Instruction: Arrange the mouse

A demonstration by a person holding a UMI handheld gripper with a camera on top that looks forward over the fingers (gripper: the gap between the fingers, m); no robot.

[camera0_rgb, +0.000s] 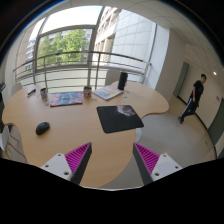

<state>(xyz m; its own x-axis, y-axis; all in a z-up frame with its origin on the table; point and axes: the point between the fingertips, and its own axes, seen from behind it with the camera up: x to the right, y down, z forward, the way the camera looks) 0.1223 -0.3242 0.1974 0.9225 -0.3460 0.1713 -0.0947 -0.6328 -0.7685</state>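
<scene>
Claw [112, 163] spread, empty | small black mouse [42, 128] on curved wooden worktop [75, 125], apart from black rectangular mousepad [120, 118] | risk: long approach, smooth shell slipping sideways.

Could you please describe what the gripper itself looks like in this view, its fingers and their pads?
The gripper shows as two fingers, each with a bright magenta pad on its inner face. The pads are ribbed with fine ridges and taper toward the tips. The finger bodies behind them look pale, whitish. No cables, markings or sleeve are visible, and the hand holding it is out of view.
</scene>
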